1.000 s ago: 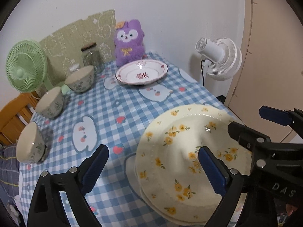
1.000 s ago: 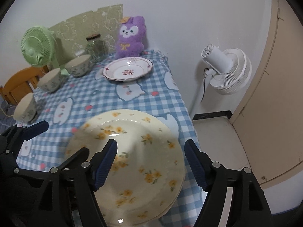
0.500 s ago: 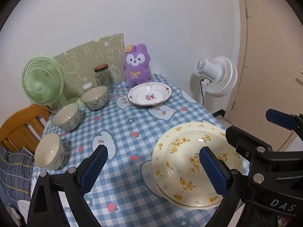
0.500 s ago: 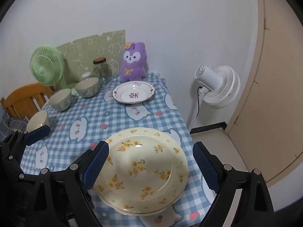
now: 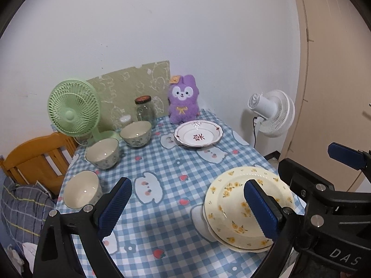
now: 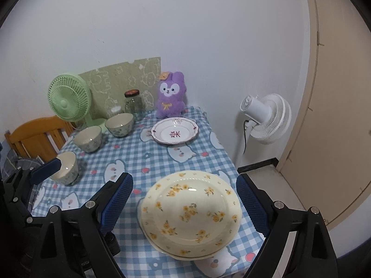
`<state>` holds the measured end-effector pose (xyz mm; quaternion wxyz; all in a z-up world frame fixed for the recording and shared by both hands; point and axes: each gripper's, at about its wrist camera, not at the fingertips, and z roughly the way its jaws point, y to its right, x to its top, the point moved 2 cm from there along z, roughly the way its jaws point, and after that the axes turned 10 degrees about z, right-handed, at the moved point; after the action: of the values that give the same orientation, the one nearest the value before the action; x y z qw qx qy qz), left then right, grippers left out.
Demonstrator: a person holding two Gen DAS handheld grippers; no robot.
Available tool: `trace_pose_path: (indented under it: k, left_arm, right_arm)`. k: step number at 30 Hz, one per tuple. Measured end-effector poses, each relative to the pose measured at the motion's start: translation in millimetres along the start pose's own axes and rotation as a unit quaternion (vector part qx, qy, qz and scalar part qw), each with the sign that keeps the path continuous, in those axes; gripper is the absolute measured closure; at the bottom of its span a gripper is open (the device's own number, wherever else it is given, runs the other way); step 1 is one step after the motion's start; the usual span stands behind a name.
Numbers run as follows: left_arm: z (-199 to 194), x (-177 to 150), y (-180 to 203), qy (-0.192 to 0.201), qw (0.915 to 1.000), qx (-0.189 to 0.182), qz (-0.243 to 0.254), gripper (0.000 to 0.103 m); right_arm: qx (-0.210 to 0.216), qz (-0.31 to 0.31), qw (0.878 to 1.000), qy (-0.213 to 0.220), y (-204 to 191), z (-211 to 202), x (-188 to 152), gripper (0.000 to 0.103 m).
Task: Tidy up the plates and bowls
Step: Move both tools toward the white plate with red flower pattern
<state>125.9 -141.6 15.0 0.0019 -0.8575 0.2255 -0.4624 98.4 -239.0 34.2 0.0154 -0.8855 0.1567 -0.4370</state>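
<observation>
Seemingly stacked, cream plate with yellow flowers tops another.

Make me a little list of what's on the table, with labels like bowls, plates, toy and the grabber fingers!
bowls: three bowls, each apart, along the left side
yellow flower plates: a stack at the near right corner
red-trim plate: alone, in front of the toy
toy: purple plush bunny, upright at the wall
other things: green fan, glass jar
left gripper: fingers open, holding nothing
right gripper: fingers open, just widened, above the stack, holding nothing
</observation>
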Motion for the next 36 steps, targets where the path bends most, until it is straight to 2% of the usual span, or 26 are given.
trace_pose_path:
  k: [11, 17, 22, 27, 32, 36]
  left_arm:
    - [14, 7, -13, -0.001, 0.9999, 0.013, -0.005, 0.005]
    - [49, 22, -22, -0.006, 0.9998, 0.021, -0.005, 0.005]
    - [86, 40, -30, -0.003, 0.9995, 0.024, 0.018, 0.005]
    - [120, 54, -39, -0.017, 0.9999, 0.003, 0.0, 0.005]
    - [150, 75, -45, -0.056, 0.9981, -0.022, -0.017, 0.005]
    - [162, 89, -47, -0.068, 0.997, -0.024, -0.027, 0.005]
  right_arm:
    - [0.01, 0.002, 1.0, -0.012, -15, 18, 9, 0.01]
    - [0.025, -0.011, 0.999, -0.017, -18, 56, 29, 0.008]
    - [0.036, -0.008, 0.999, -0.023, -16, 99, 48, 0.006]
    - [0.05, -0.008, 0.998, -0.037, -14, 137, 69, 0.006]
    - [0.047, -0.001, 0.997, -0.061, -12, 163, 91, 0.006]
    - [0.054, -0.002, 0.996, -0.074, -10, 177, 109, 0.006]
